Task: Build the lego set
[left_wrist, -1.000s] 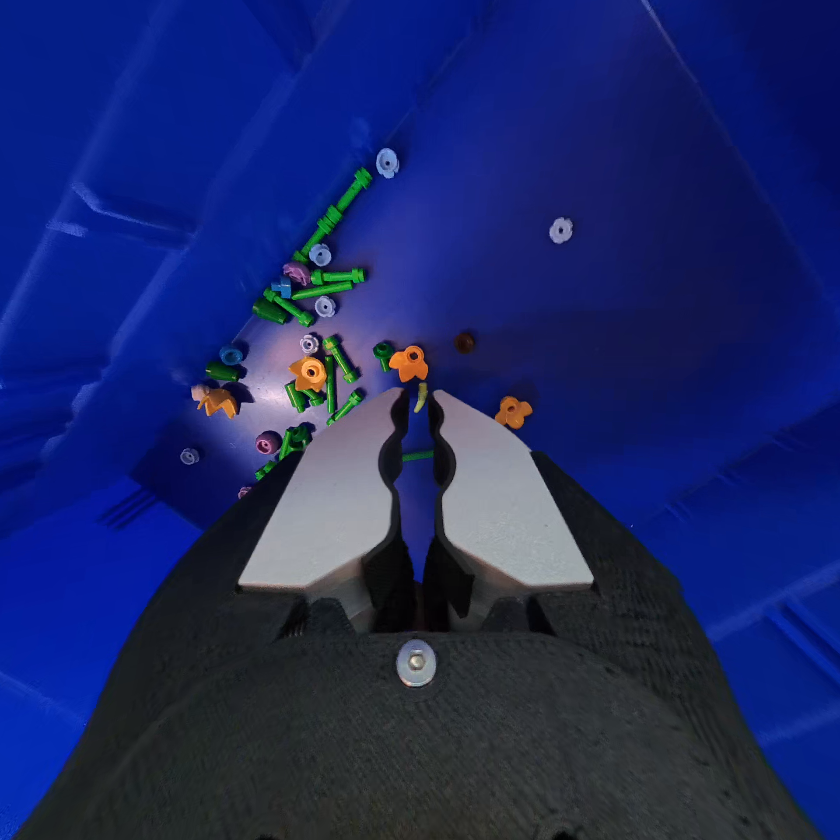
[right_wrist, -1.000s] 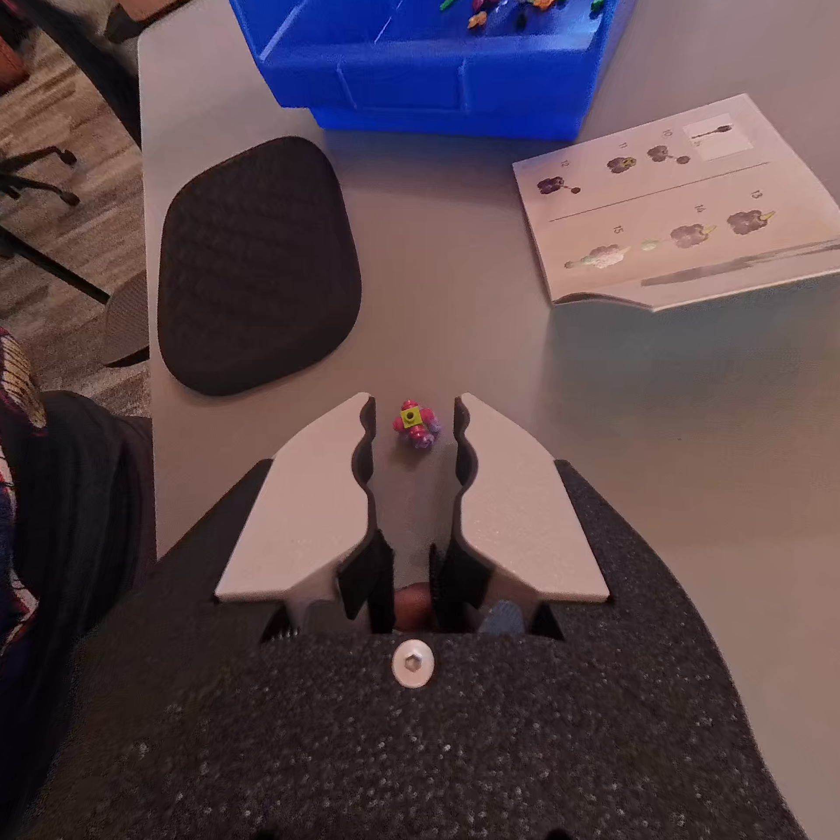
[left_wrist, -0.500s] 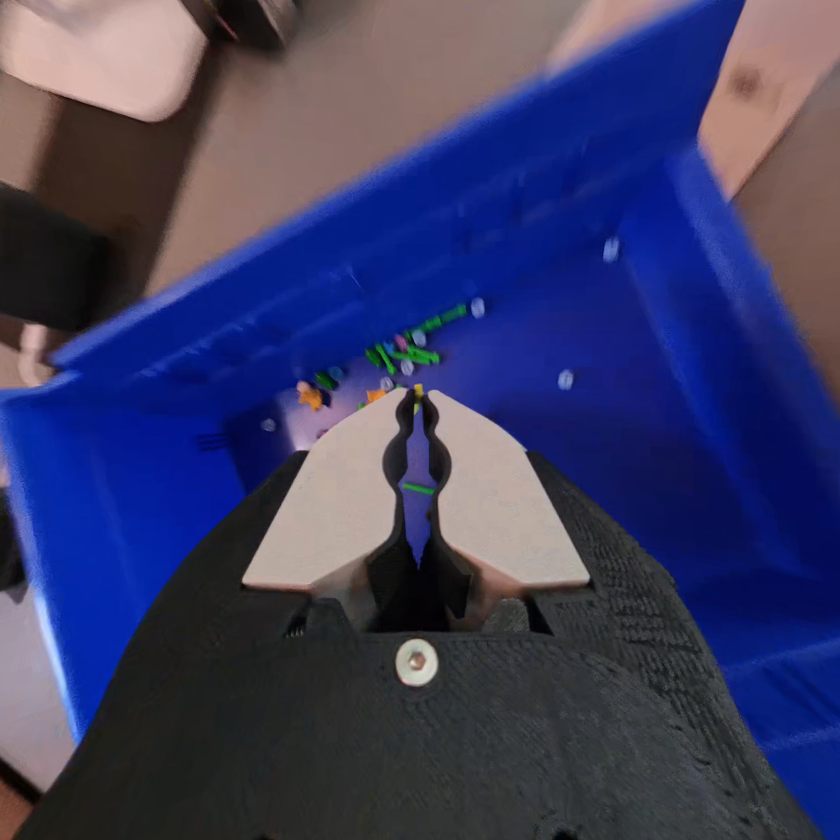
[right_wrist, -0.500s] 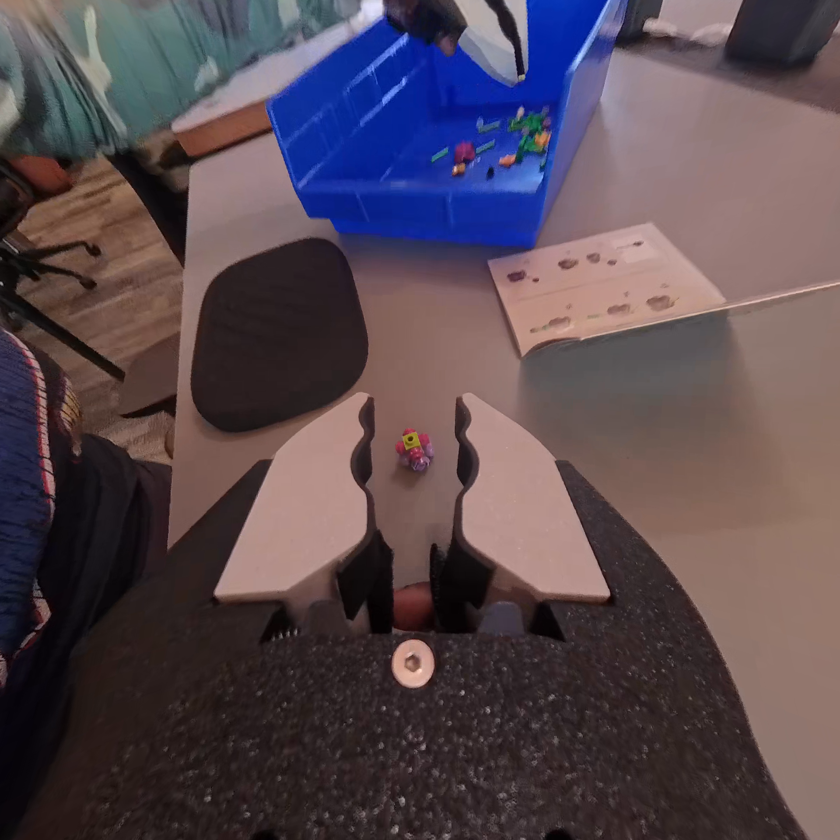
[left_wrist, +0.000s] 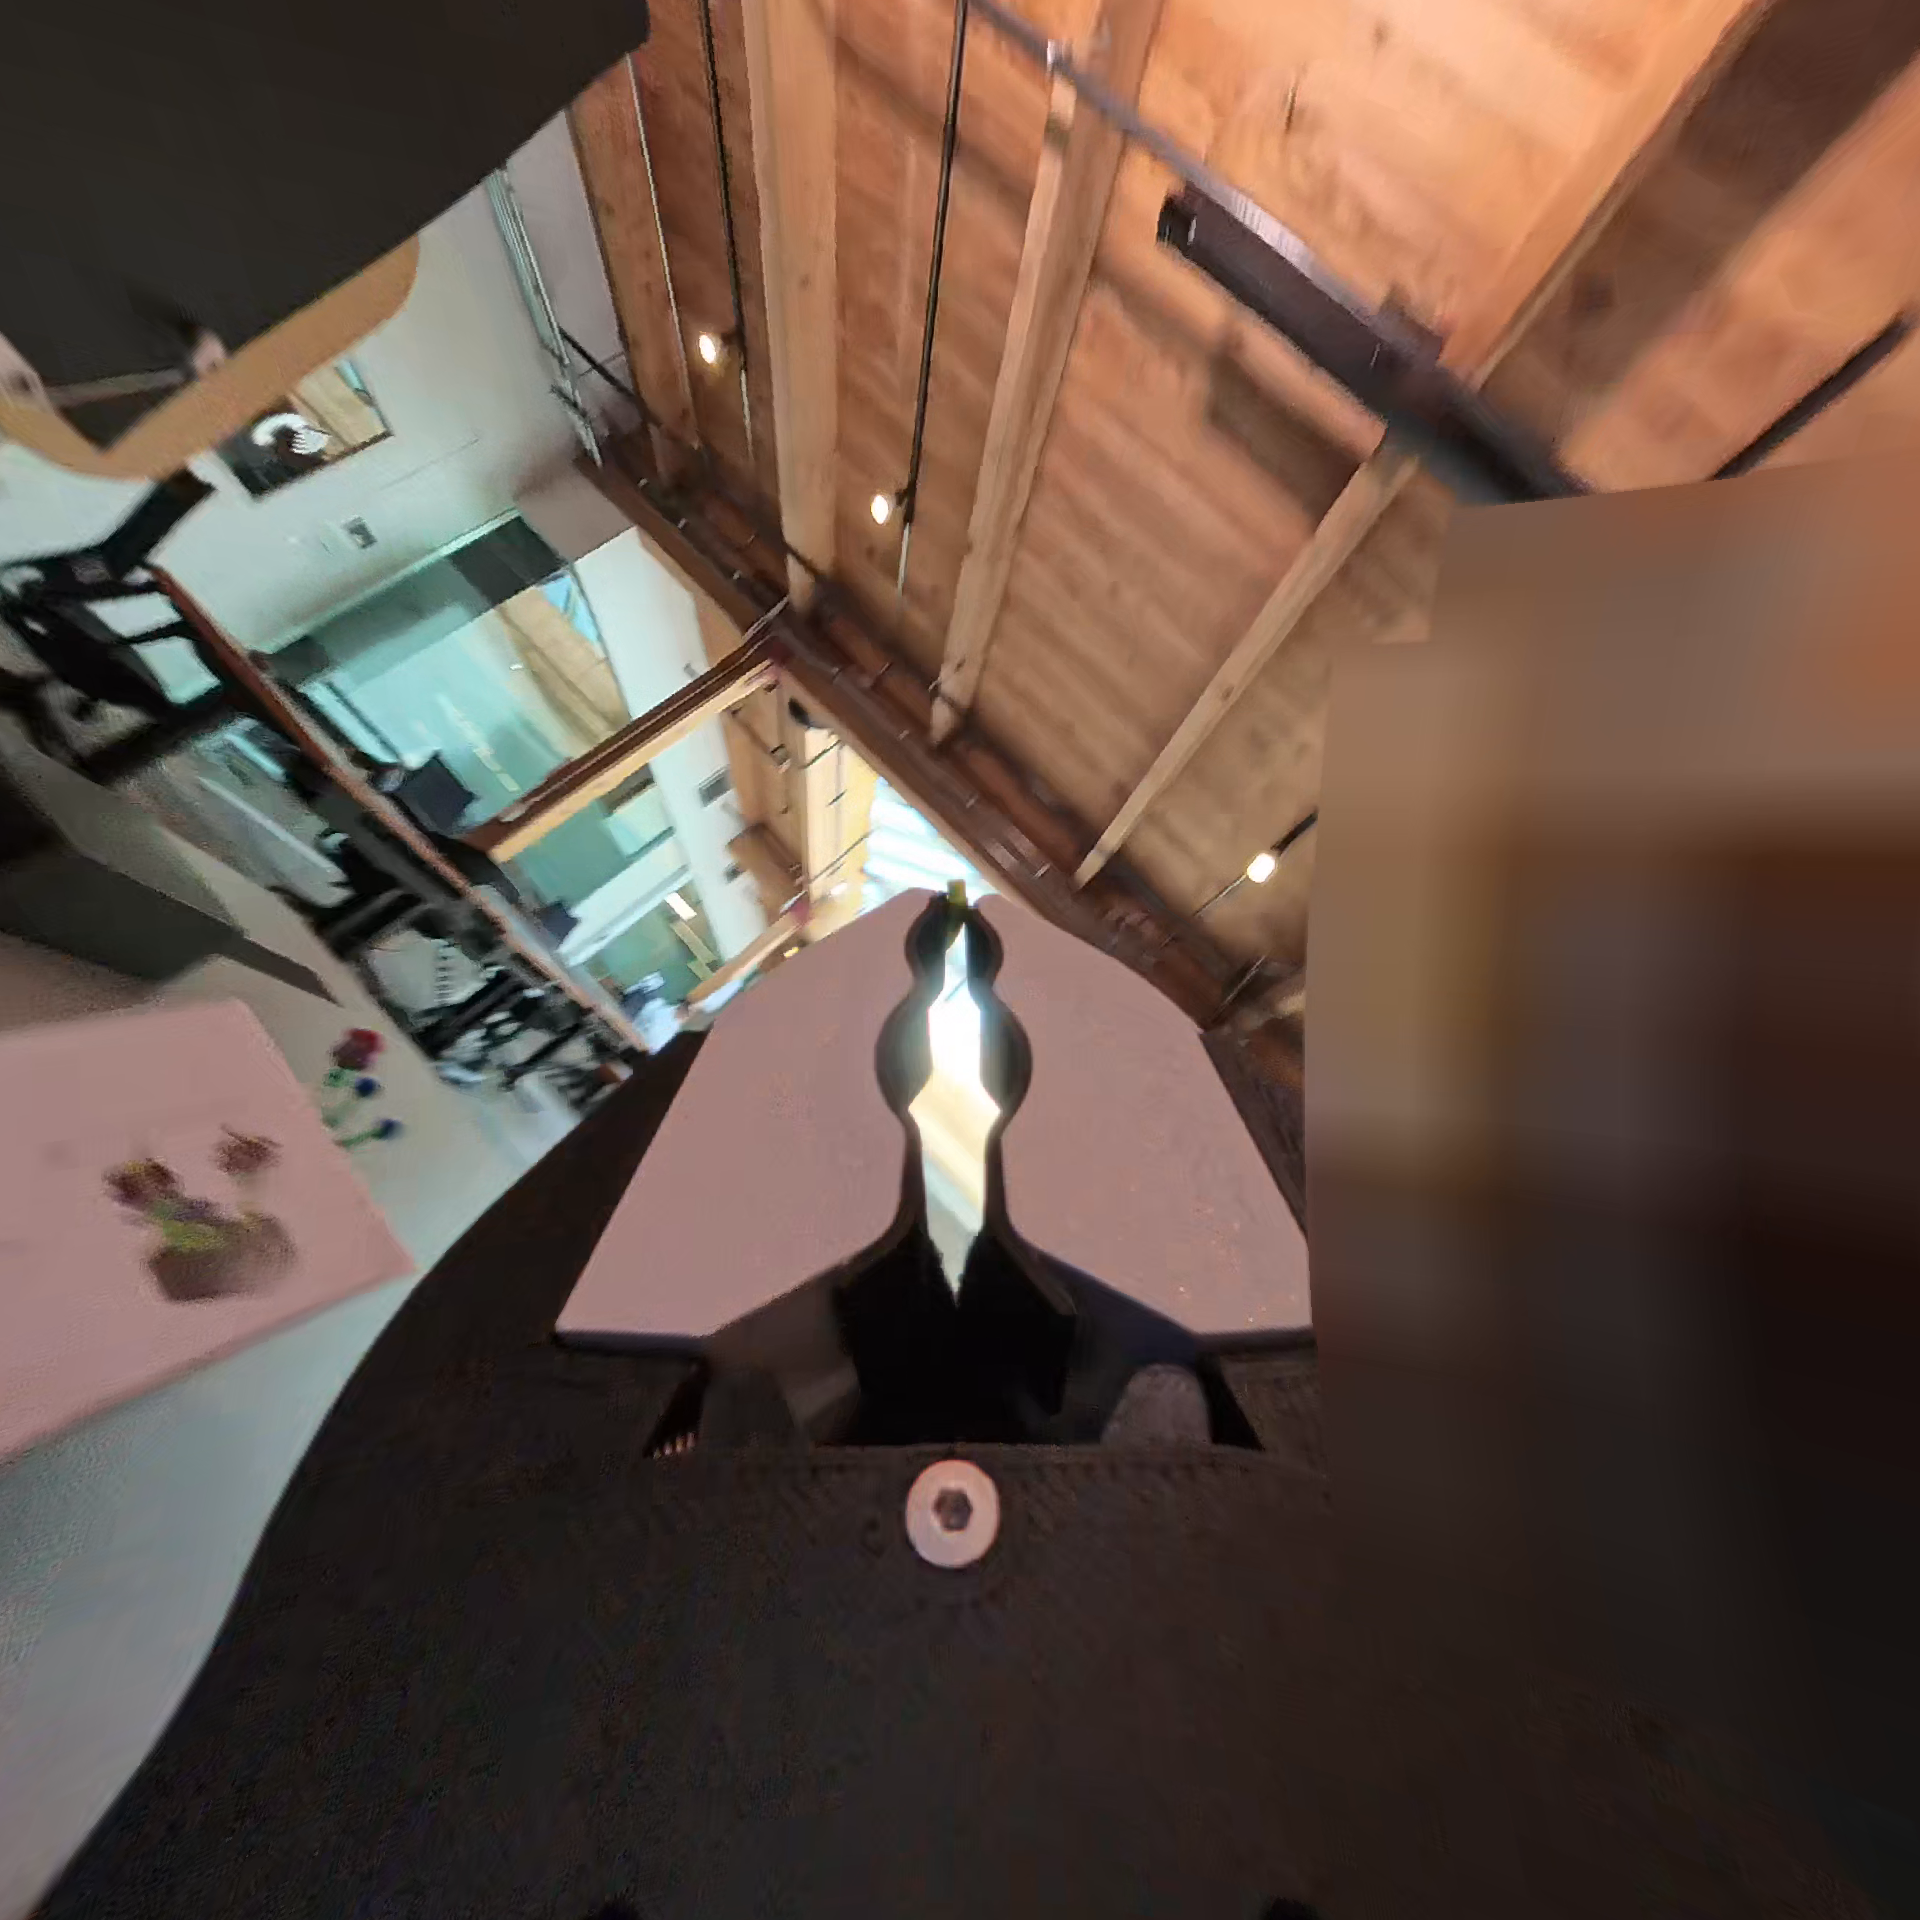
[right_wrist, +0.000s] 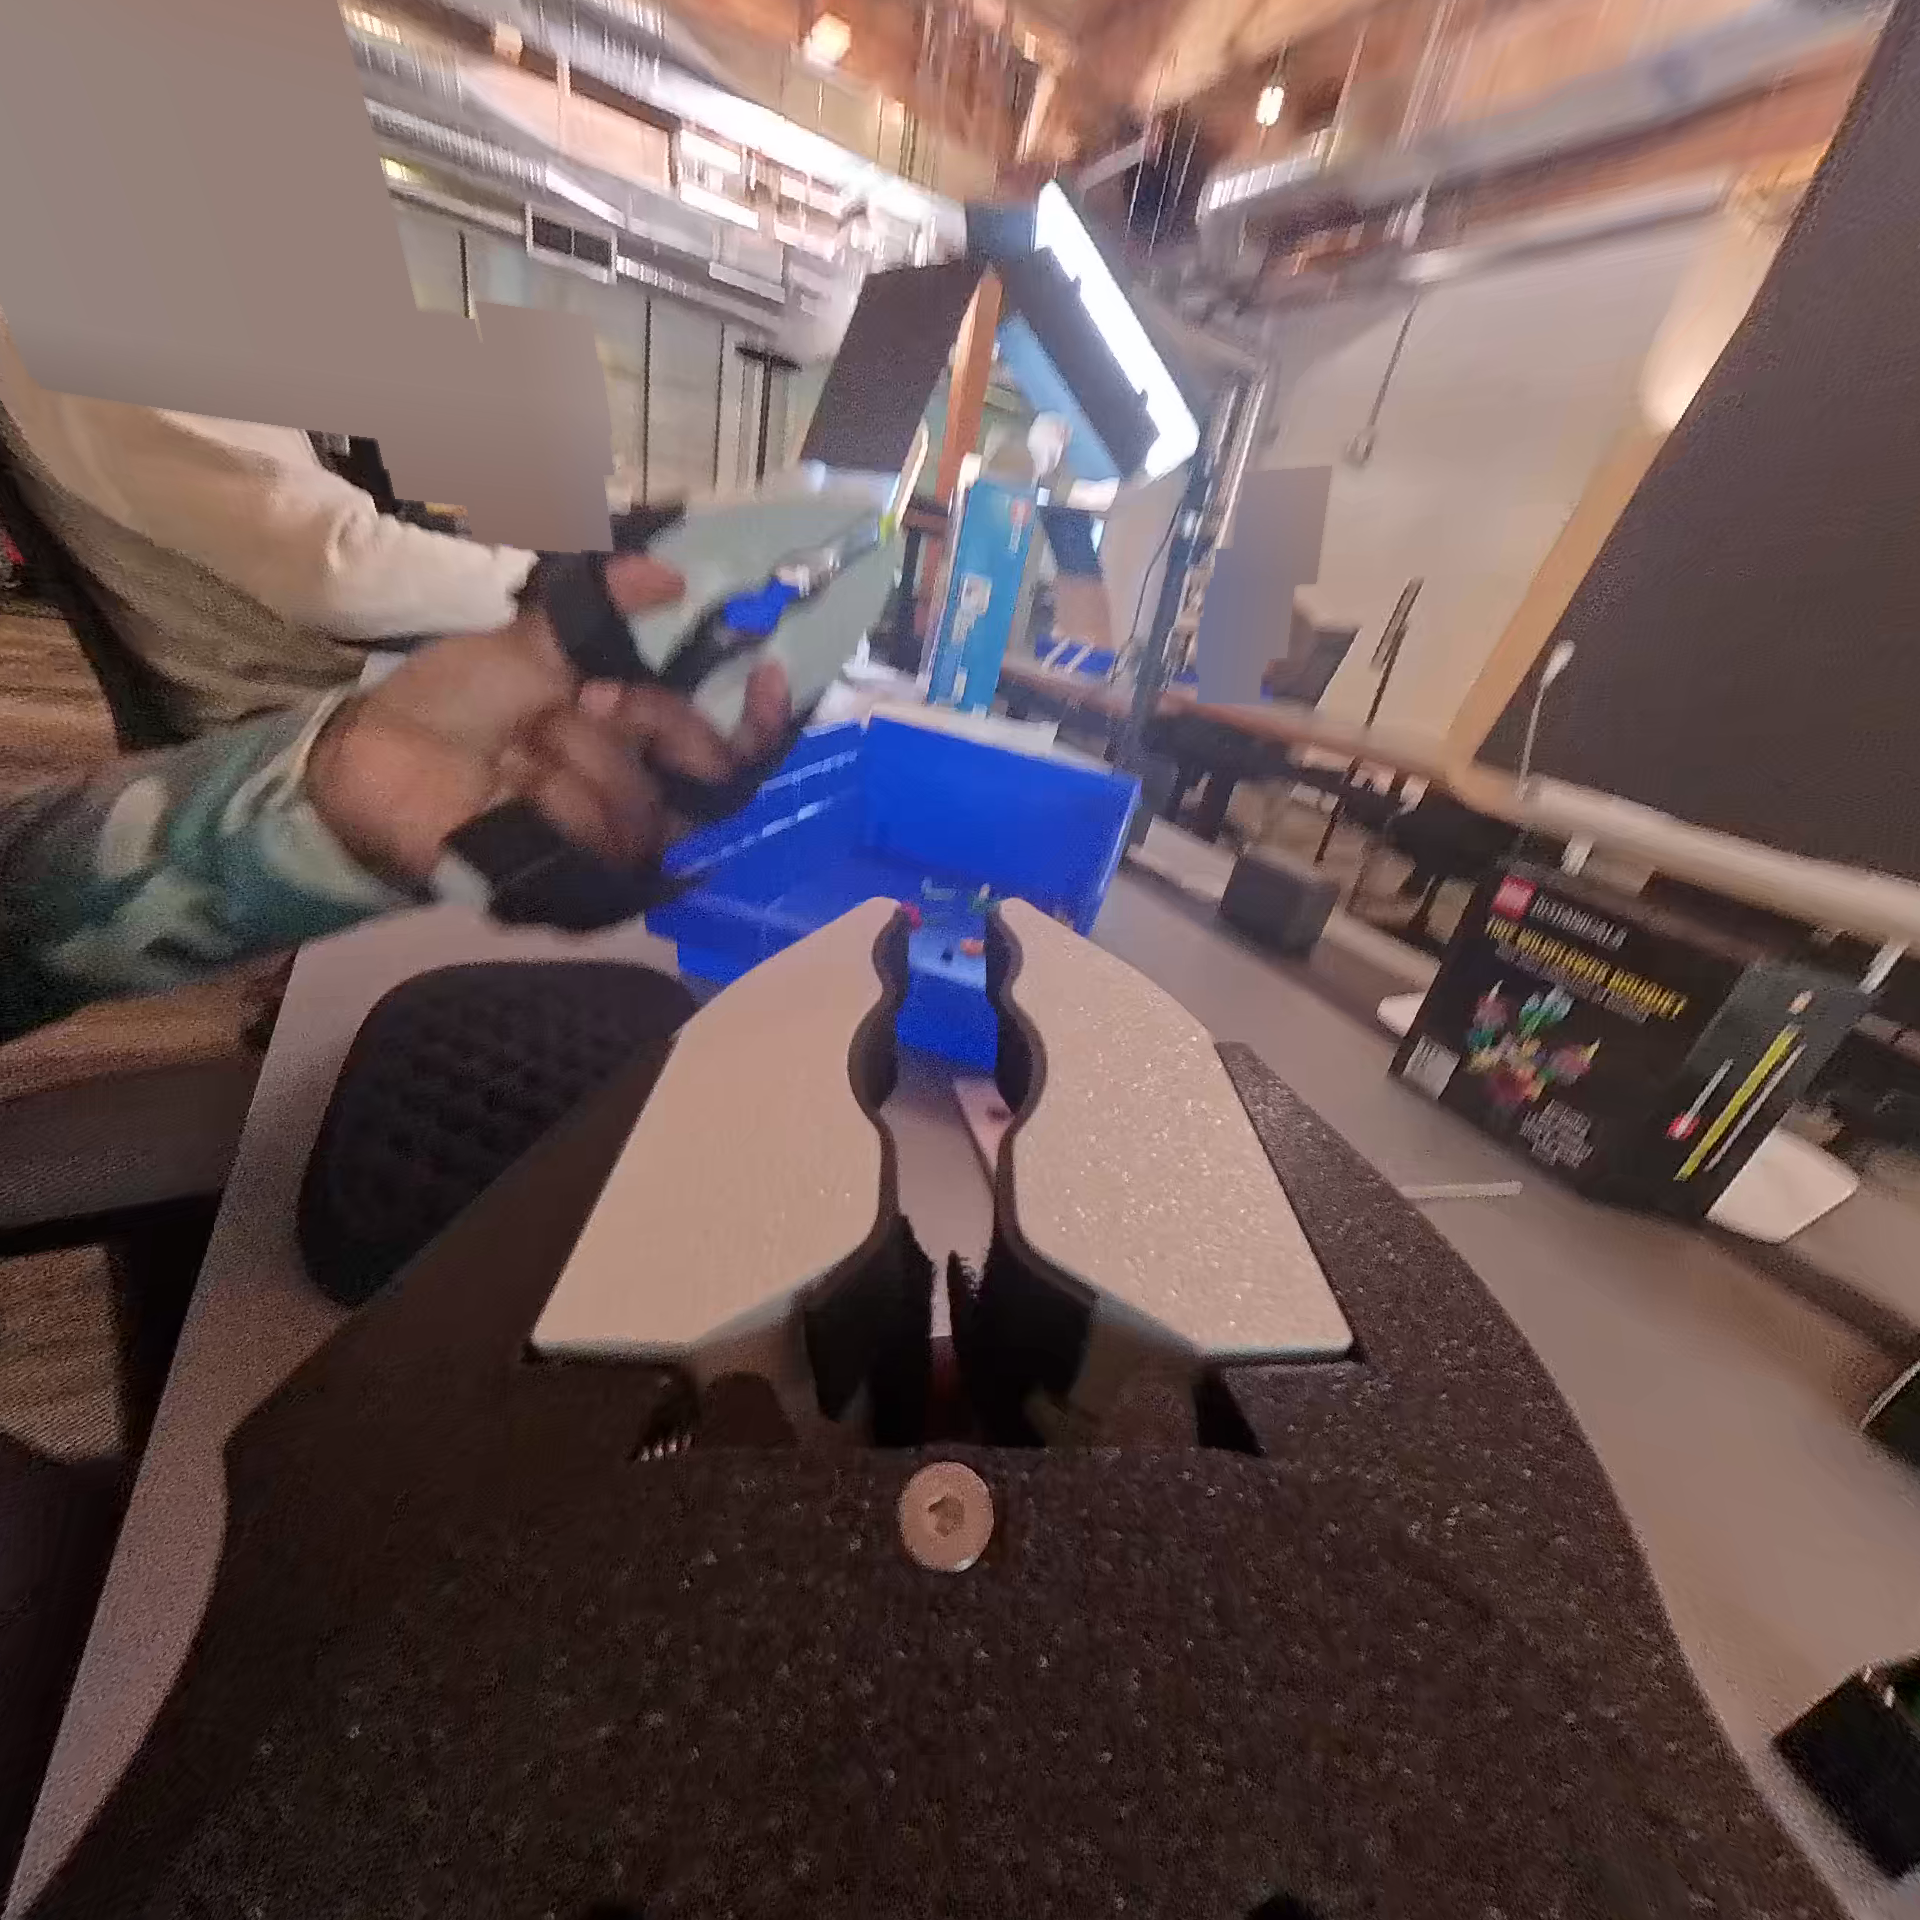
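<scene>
- Far left in the left wrist view: instruction booklet (left_wrist: 156,1226) lying open on the table (left_wrist: 125,1621), blurred, with a few built flower stems (left_wrist: 353,1086) just past its far edge.
- Centre of that view: left gripper (left_wrist: 954,906) tilted up toward the wooden ceiling (left_wrist: 1091,364), fingers (left_wrist: 790,1122) nearly closed, pinching a tiny yellow-green piece (left_wrist: 954,894) at the very tips.
- Across in the right wrist view, at left: a hand (right_wrist: 540,758) carrying the other gripper raised above the table, well over the black pad (right_wrist: 457,1101).
- Middle: right gripper (right_wrist: 943,920) with fingers (right_wrist: 1132,1153) apart by a narrow gap, nothing seen between them; pointed level along the table toward the blue bin (right_wrist: 997,810).
- Inside the bin: loose coloured pieces (right_wrist: 961,904), too blurred to sort by kind.
- Right: black set box (right_wrist: 1590,1049) standing on the table, well apart from the bin.
- Small purple cluster of the build: not visible in either view now, so place unknown.
- Progress, as a judgement: some stems finished, one small piece lifted out for fitting, many parts waiting in the bin; build looks well short of complete.
- Left to do, likely: bring the pinched piece to its partner, press on, then fetch more from the bin.
</scene>
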`<state>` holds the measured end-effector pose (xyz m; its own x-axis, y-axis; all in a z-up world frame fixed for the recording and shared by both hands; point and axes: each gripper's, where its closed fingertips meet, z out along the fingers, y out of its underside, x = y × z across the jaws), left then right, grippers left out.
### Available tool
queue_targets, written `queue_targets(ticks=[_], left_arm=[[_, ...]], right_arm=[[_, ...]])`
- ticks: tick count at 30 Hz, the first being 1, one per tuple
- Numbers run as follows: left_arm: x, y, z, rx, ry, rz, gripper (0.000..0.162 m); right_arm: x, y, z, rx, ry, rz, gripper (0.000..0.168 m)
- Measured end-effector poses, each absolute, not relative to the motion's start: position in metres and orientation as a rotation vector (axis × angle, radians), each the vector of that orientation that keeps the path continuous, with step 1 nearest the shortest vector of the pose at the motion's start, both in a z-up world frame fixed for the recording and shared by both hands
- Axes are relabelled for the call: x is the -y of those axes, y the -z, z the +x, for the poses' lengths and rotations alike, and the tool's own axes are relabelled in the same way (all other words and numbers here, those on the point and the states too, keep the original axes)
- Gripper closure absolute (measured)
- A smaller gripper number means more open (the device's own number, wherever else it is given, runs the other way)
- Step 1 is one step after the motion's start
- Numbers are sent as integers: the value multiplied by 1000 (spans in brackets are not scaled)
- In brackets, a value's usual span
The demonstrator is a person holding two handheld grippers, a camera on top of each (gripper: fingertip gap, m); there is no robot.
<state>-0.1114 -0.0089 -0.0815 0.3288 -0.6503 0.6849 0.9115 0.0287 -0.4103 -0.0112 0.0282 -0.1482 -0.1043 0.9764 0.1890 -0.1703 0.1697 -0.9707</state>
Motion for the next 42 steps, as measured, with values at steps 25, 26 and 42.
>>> queue_targets(ticks=[25, 26, 42], left_arm=[[-7, 118, -28, 595, 1663, -746, 159], [-7, 118, -28, 594, 1659, -750, 159], [-14, 169, -7, -81, 1036, -1514, 116]], right_arm=[[-2, 120, -34, 1213, -875, -641, 166], [-3, 120, -34, 1218, -866, -643, 165], [-35, 137, 1, 1317, -1307, -961, 166]])
